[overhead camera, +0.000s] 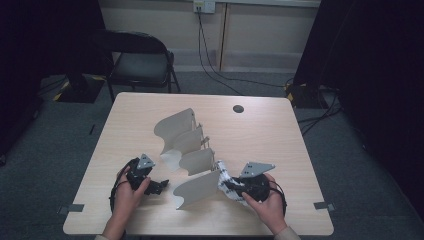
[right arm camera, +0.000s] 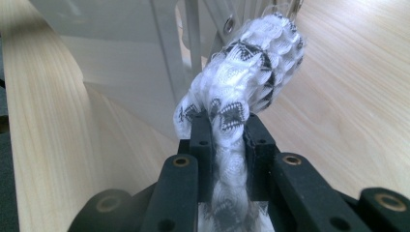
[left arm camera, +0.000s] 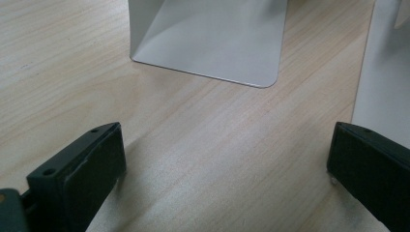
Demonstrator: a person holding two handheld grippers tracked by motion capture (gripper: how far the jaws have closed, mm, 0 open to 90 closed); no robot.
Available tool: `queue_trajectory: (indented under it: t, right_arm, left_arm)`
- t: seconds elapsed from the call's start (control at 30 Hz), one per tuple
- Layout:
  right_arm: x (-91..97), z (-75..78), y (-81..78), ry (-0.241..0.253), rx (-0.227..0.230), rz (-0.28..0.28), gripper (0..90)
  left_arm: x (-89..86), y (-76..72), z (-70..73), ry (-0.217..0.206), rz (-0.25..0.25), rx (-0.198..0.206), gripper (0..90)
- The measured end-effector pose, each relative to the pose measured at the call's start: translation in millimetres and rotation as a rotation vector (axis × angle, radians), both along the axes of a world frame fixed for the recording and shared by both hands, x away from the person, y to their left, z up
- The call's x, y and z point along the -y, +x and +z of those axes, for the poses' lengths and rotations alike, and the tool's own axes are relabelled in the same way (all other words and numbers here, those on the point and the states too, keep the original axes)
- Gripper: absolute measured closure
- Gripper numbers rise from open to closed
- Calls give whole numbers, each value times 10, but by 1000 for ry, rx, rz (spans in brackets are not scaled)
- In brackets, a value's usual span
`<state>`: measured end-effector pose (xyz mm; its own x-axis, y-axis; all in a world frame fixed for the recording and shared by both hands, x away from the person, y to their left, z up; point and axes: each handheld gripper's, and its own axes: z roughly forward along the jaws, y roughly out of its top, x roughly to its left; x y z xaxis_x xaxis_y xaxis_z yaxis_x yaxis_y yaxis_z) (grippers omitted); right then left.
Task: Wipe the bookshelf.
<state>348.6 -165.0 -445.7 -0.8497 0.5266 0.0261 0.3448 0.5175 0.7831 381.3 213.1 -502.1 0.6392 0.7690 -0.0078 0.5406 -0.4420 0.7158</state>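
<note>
A white metal rack (overhead camera: 185, 145) with several curved plates stands on the middle of the wooden table (overhead camera: 260, 135). My right gripper (overhead camera: 226, 184) is at its near right end, shut on a white cloth with black pattern (overhead camera: 223, 175). In the right gripper view the bunched cloth (right arm camera: 246, 77) sticks out past the gripper's (right arm camera: 227, 128) jaws, close to the rack's plates (right arm camera: 121, 48). My left gripper (overhead camera: 161, 186) lies low on the table left of the nearest plate, open. The left gripper view has the gripper (left arm camera: 225, 164) holding nothing over bare wood, a plate's foot (left arm camera: 212, 43) ahead.
A black folding chair (overhead camera: 140, 62) stands beyond the table's far left corner. A dark cable hole (overhead camera: 238, 108) sits near the far edge. Cables (overhead camera: 220, 75) run across the floor behind, and dark curtains hang on both sides.
</note>
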Motion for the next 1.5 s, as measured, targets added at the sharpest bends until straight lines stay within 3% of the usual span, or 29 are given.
queue_trajectory:
  t: [0.27, 0.43, 0.83, 1.03, 1.17, 1.33, 1.5]
  right_arm:
    - [-102, -264, 21, -24, -59, 28, 783]
    - [-97, -324, -24, -54, -69, 41, 782]
    - [-26, -343, -47, -56, -78, 29, 782]
    - [21, -107, 42, -17, -33, -18, 782]
    - [-25, -4, 173, -29, -14, -34, 782]
    - [-89, -71, 340, 7, -48, -64, 782]
    - [-144, -141, 393, 26, -66, -49, 781]
  left_arm:
    - [1, -2, 0, 1, -3, 0, 0]
    - [1, -4, 1, 2, -5, -1, 0]
    - [2, -8, 2, 3, -6, -4, 0]
    - [7, -10, -1, -2, -5, -1, 0]
    - [6, -9, 0, 0, -7, 0, 0]
    - [7, -11, -1, -2, -5, -3, 0]
    - [6, -11, 1, 0, -9, 0, 0]
